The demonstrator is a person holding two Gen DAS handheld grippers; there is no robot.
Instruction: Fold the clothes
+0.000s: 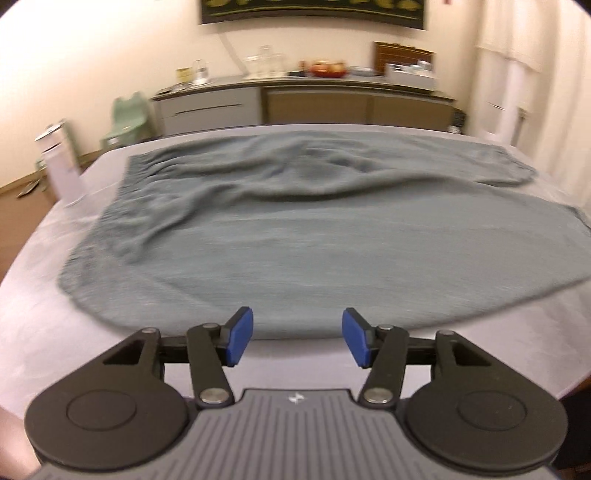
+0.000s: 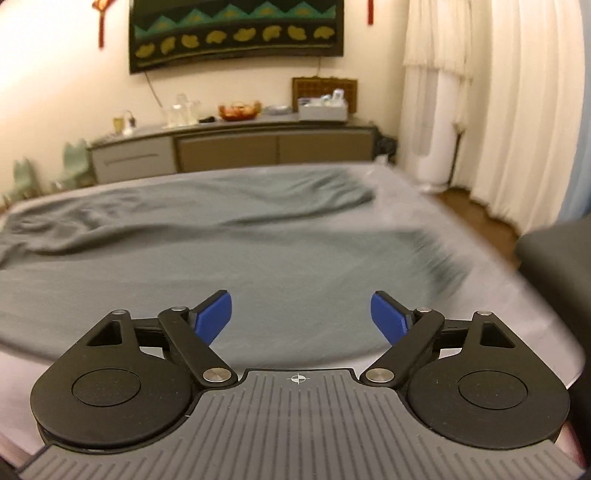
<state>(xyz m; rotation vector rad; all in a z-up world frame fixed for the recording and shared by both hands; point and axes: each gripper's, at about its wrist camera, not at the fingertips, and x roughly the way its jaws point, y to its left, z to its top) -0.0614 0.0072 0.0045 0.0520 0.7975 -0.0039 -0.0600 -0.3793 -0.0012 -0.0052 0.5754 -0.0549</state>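
Left wrist view: a pale lilac table (image 1: pixel 33 295) fills the lower field, smooth and matte, its far edge curving under the lens. A grey-green garment (image 1: pixel 295 236) lies spread over most of it, from 9 to 3 o'clock, flat and finely ribbed near the camera, rumpled into soft folds toward 12. The left gripper (image 1: pixel 297 341) hangs just short of the garment's near hem, its blue pads (image 1: pixel 240 336) wide apart and holding nothing. Behind the table a long low sideboard (image 1: pixel 303 99) in grey and brown stands against a cream wall, carrying glassware and a red bowl (image 1: pixel 328 69); a pale green chair (image 1: pixel 127 118) sits at 10 o'clock. In the right wrist view, the right gripper (image 2: pixel 301 319) hovers over the garment's near part, jaws spread wide, empty. The cloth's right end blurs near the table's edge at 3 o'clock. A dark patterned hanging (image 2: pixel 236 33) is on the wall at 12, and white pleated curtains (image 2: pixel 498 103) fall at 2 o'clock beside a wooden floor.
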